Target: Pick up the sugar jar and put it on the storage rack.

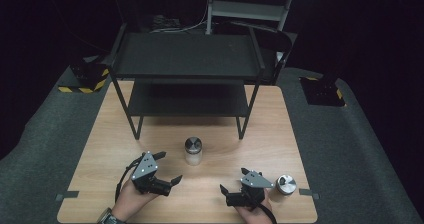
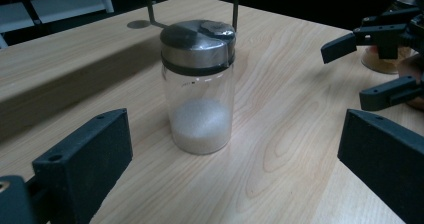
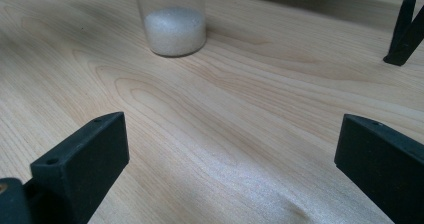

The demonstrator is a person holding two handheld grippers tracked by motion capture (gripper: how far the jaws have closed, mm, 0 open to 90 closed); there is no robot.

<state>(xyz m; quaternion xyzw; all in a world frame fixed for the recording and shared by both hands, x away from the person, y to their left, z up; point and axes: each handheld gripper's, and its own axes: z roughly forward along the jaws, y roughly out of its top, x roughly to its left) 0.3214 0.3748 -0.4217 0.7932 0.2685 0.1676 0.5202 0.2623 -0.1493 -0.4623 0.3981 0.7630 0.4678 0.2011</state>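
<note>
Pale wood table (image 1: 150, 129) on grey carpet (image 1: 350, 149), dark room. Black rack (image 1: 185, 59) at far edge. Jar (image 1: 193, 150) mid-table; second jar (image 1: 286, 184) near right edge. Left gripper (image 1: 169, 168), right gripper (image 1: 234, 180): jaws apart, empty.

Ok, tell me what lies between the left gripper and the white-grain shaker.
Bare wood, as the left gripper view shows: left gripper, jaws open, faces the shaker across bare tabletop.
</note>
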